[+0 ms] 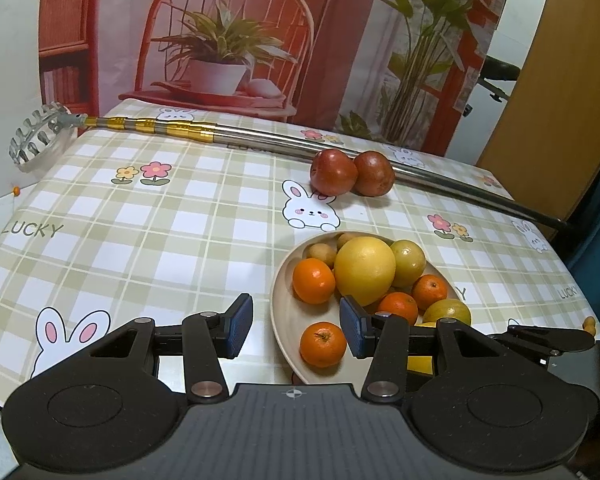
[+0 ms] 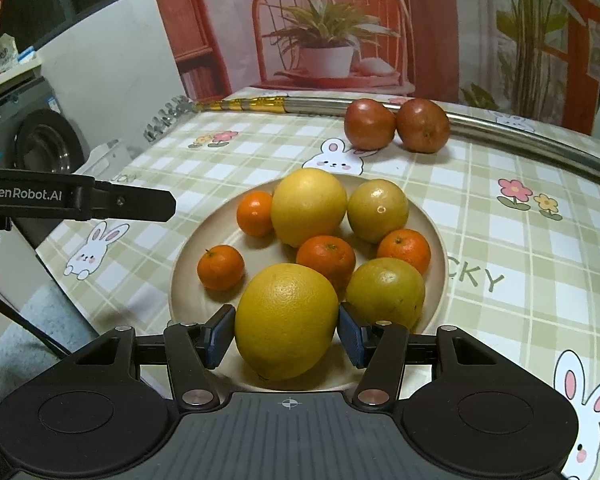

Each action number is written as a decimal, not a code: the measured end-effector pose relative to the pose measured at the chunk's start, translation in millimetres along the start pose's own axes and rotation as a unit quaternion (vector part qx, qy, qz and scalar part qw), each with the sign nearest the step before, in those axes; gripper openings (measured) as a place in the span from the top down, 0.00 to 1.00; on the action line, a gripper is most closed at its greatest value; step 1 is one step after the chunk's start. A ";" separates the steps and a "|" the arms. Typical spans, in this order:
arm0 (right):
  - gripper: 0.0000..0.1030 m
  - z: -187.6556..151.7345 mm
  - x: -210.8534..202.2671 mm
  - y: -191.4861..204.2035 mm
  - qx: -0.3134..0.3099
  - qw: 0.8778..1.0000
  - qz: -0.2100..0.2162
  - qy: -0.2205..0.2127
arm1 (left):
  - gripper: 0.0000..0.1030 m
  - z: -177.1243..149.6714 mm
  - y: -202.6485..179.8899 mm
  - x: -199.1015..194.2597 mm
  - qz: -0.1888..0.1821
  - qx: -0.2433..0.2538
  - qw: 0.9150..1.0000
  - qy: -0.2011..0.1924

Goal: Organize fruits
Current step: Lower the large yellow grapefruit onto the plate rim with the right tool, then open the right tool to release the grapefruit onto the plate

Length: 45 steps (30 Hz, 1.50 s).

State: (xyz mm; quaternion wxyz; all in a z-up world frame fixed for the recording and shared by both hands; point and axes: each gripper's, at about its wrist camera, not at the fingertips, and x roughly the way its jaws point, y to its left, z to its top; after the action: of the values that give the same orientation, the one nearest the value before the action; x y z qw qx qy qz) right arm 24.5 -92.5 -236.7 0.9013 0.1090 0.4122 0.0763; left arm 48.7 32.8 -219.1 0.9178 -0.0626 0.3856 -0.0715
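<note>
A beige plate (image 2: 438, 236) holds several tangerines (image 2: 326, 258), two greenish-yellow citrus (image 2: 378, 210) and a big yellow grapefruit (image 2: 308, 206). At the plate's near edge my right gripper (image 2: 286, 338) is shut on a second large yellow citrus (image 2: 286, 320), a blue pad against each side. My left gripper (image 1: 296, 328) stands open over the plate's (image 1: 280, 300) left rim with nothing clamped. A tangerine (image 1: 323, 344) lies below, near the right pad. One of the left gripper's fingers (image 2: 140, 202) shows left of the plate. Two red-brown fruits (image 2: 370, 124) lie on the checked tablecloth behind the plate.
A long metal pole (image 1: 260, 138) with a toothed ring head (image 1: 40, 138) lies across the far side of the table, just behind the red-brown fruits (image 1: 334, 172). A printed backdrop hangs behind. A washing machine (image 2: 40, 140) stands beyond the table's left edge.
</note>
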 end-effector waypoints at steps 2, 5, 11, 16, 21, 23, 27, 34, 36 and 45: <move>0.50 0.2 -0.4 1.0 -0.004 1.000 -0.004 0.001 | 0.51 0.0 0.0 0.0 0.000 0.000 1.000 0.000; 0.50 0.2 -0.4 1.4 -0.008 1.000 -0.010 0.005 | 0.51 0.1 -0.1 0.0 0.000 0.000 1.000 0.000; 0.50 -1.1 1.1 1.2 -0.009 1.000 -0.017 0.013 | 0.51 -1.1 0.5 -0.2 0.002 -0.001 1.000 0.001; 0.50 -1.1 0.8 1.2 -0.010 1.000 -0.018 0.013 | 0.51 -1.5 0.4 -0.4 0.003 -0.002 1.000 0.001; 0.50 -1.4 -0.7 1.2 -0.014 1.000 -0.023 0.014 | 0.50 -1.3 0.5 -0.2 0.003 -0.002 1.000 0.001; 0.50 -1.2 -1.6 1.7 -0.015 0.999 -0.025 0.013 | 0.50 -1.6 0.6 -0.3 0.003 -0.002 1.000 0.001; 0.50 -1.5 -3.1 2.0 -0.017 0.999 -0.028 0.012 | 0.47 -1.6 0.6 -0.3 0.004 -0.003 1.000 0.001; 0.50 -1.7 -4.5 3.2 -0.021 0.999 -0.029 0.009 | 0.47 -1.2 0.1 -1.1 0.004 -0.002 1.000 0.000; 0.50 -1.3 -5.7 3.6 -0.023 0.999 -0.029 0.006 | 0.47 -1.2 0.0 -1.2 0.005 -0.003 1.000 0.000; 0.50 1.0 -16.9 7.4 -0.039 0.998 -0.044 -0.030 | 0.47 -1.3 0.0 -1.3 0.005 -0.002 1.000 -0.001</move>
State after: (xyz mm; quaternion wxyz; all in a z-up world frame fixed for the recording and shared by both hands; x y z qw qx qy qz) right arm 13.9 -89.4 -221.8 0.9193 0.0573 0.3863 0.0496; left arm 46.9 33.0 -219.1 0.9183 -0.0630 0.3852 -0.0660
